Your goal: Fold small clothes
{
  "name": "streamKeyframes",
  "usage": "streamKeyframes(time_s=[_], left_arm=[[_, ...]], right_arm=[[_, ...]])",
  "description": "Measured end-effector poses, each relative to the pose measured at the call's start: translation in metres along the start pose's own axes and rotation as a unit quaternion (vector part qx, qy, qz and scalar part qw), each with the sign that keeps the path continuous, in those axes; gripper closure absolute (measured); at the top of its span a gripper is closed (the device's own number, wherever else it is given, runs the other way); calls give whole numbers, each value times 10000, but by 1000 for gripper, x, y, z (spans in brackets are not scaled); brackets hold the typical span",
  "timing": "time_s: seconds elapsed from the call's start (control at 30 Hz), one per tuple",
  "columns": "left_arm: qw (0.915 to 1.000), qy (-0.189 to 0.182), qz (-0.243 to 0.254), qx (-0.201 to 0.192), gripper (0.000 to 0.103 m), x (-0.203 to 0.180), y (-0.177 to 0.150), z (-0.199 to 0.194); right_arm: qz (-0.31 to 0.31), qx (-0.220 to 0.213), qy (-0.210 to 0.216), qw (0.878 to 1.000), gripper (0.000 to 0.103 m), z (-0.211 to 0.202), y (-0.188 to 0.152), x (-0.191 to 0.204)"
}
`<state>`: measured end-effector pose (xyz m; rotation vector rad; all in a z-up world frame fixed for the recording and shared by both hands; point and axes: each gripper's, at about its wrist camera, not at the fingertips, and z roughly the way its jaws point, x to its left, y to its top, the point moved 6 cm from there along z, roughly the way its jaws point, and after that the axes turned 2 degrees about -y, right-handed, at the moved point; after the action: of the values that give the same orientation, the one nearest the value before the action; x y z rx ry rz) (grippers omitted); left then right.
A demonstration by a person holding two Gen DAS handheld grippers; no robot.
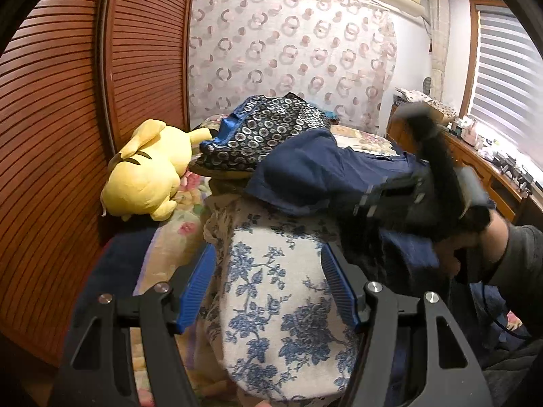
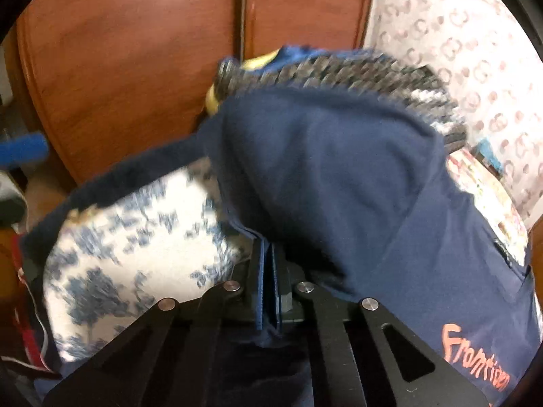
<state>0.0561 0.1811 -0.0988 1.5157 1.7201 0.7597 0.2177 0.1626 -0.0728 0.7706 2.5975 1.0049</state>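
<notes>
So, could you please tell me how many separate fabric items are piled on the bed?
3: the floral cloth nearest, between the left jaws; the navy T-shirt over it, pinched by the right jaws; the ring-patterned garment behind. Others may lie hidden underneath.

Both wrist cams close, facing wardrobe (image 1: 68, 135); share navy shirt (image 2: 339, 176).

Navy shirt (image 2: 339, 176) with orange lettering, bunched, lifted, draped partly over white blue-floral cloth (image 1: 271, 305) beneath.
</notes>
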Motion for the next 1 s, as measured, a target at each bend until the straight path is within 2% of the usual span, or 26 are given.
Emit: streamKeyframes(time_s=[0.1, 0.2, 0.27, 0.37, 0.43, 0.5, 0.6, 0.67, 0.73, 0.87, 1.0], left_arm=[[10000, -66, 45, 46, 39, -8, 0, 5], [9997, -181, 118, 69, 39, -20, 3, 11], [9995, -254, 177, 96, 39, -29, 5, 17], [9988, -377, 259, 147, 39, -42, 9, 28], [9982, -467, 334, 189, 39, -52, 12, 38], [9974, -525, 423, 258, 39, -63, 13, 50], [9958, -547, 574, 459, 39, -73, 12, 72], [9942, -519, 675, 655, 39, -77, 8, 89], [9928, -467, 735, 827, 39, -78, 3, 102], [9898, -302, 807, 1134, 39, -72, -7, 119], [9886, -371, 800, 1221, 38, -69, -8, 121]], right_arm=[[467, -542, 54, 9974, 102, -39, 13, -25], [877, -884, -241, 9919, 102, -73, 12, -59], [1291, -783, -481, 9874, 102, -83, -5, -88], [1577, -210, -760, 9843, 100, -76, -41, -119], [1549, 137, -1111, 9816, 92, -70, -66, -135], [1577, 142, -1166, 9805, 78, -76, -76, -145], [1608, 1, -1226, 9793, 66, -87, -75, -147], [1595, -206, -1073, 9811, 65, -92, -73, -142], [1473, -319, -654, 9864, 65, -94, -66, -128], [1129, -269, -292, 9928, 65, -84, -62, -96], [1015, -173, 8, 9947, 65, -71, -61, -76]])
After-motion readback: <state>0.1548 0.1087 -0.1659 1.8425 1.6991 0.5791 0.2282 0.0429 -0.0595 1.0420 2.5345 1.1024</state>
